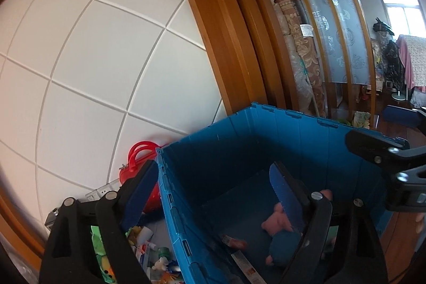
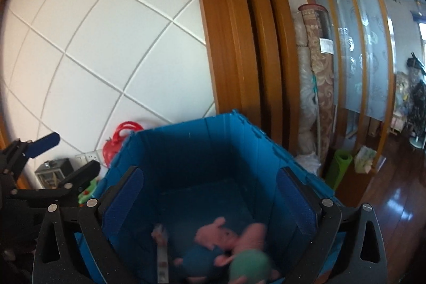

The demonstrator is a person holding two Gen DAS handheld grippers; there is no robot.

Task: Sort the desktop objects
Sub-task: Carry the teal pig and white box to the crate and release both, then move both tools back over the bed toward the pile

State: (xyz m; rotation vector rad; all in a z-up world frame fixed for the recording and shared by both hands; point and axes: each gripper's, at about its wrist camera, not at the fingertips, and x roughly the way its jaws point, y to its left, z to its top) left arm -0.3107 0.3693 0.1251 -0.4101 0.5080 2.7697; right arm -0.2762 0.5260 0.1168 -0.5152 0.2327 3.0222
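Note:
An open blue crate [image 1: 239,145] stands against the white tiled wall. Inside lie a pink plush pig in a blue dress [image 2: 207,244], a second pink plush with a green body [image 2: 250,265] that is blurred, and a narrow printed strip [image 2: 162,257]. My right gripper [image 2: 209,204] hangs open above the crate's inside, with nothing between its blue pads. My left gripper [image 1: 213,198] is open too and straddles the crate's left wall, one finger outside and one inside. The pig [image 1: 277,222] shows beside the inner finger, apart from it.
A red toy handbag [image 1: 135,164] sits left of the crate by the wall. Small clutter [image 1: 151,252] lies on the desk below it. Behind the crate are a wooden door frame [image 2: 234,44], rolled carpets [image 2: 316,87] and a green mat [image 2: 340,169].

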